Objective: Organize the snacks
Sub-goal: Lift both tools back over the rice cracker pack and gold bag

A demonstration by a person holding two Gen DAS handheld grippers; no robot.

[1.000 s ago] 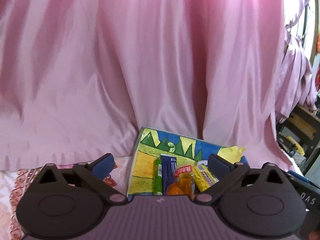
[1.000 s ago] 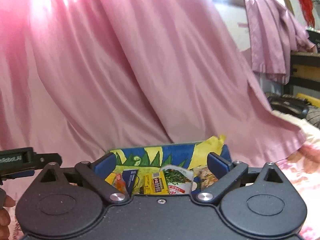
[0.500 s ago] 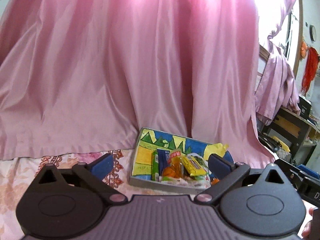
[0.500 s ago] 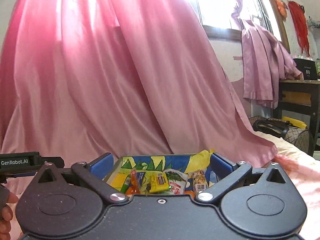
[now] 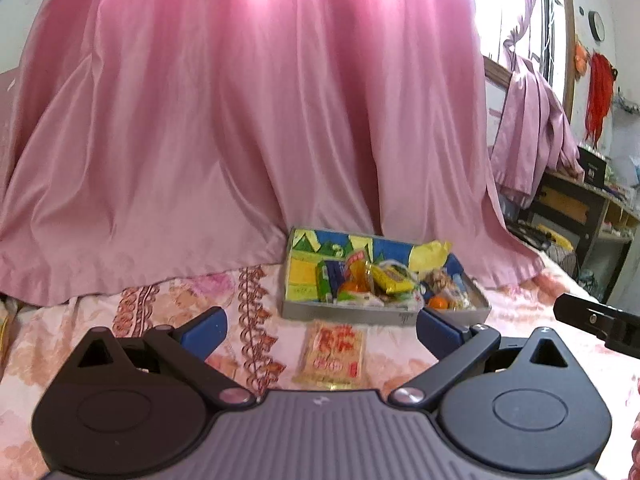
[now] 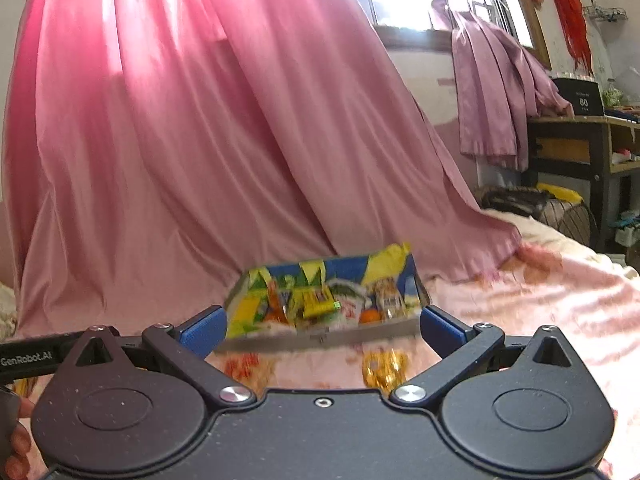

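Left wrist view, item one: your left gripper, jaws spread wide, nothing between them. Right gripper, likewise wide and empty.

Item two: tray, shallow, grey-walled, with a painted blue-and-yellow floor, sitting on the bed against the curtain's hem. It holds a loose heap of snacks: a green stick pack, a yellow wrapper, orange pieces; finer detail is blurred.

Item three: flat red-and-gold packet, lying on the bedspread just in front of the tray, between your left fingers. A crinkled gold wrapper lies nearby, seen in the right view.

Handling, as judged: light, thin, slick film packets; likely crushable contents. Pinch an edge or seam, gently.

Surface: soft pink floral bedspread, which will yield under pressure. Room: pink curtain behind, bright window, shelving at right.
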